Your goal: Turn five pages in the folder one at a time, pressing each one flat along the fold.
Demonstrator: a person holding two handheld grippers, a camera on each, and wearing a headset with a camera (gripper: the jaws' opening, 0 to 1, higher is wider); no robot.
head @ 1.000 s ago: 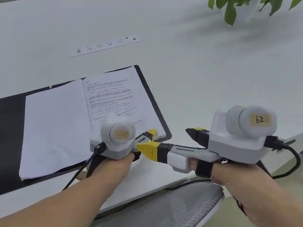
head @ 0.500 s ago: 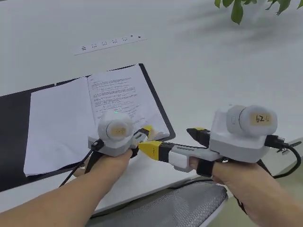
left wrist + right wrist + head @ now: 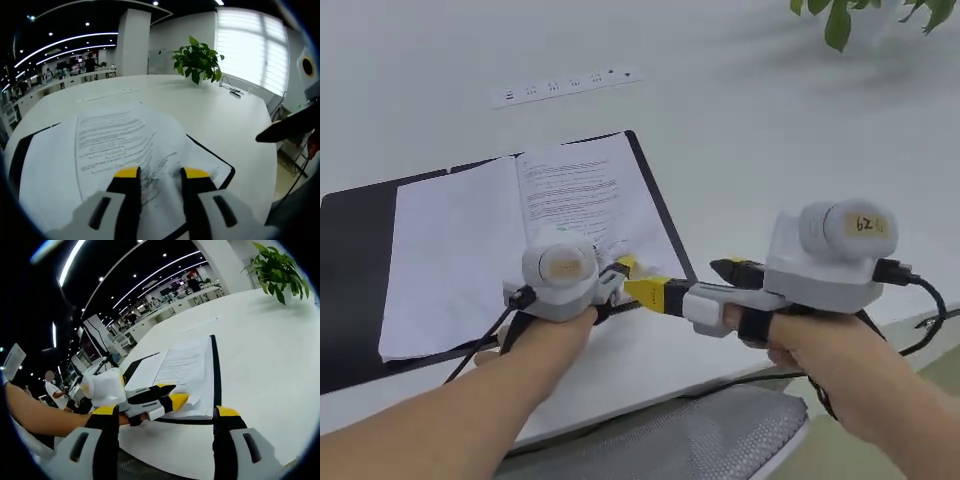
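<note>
Nearest, the right hand-held gripper (image 3: 692, 282) hovers over the near edge of the desk (image 3: 770, 130). Its jaws are wide apart and empty, and one yellow tip is just beside the left hand-held gripper (image 3: 618, 272). The left one sits low over the near right corner of the printed page (image 3: 580, 195), jaws parted a little with nothing between them. The folder (image 3: 665, 215) lies open on the desk, with a blank page (image 3: 450, 250) left of the fold. That corner looks slightly curled, so a pinch there could catch two sheets or crease the paper. The crowded grippers could knock together. A hard tug could slide the folder toward the close edge.
</note>
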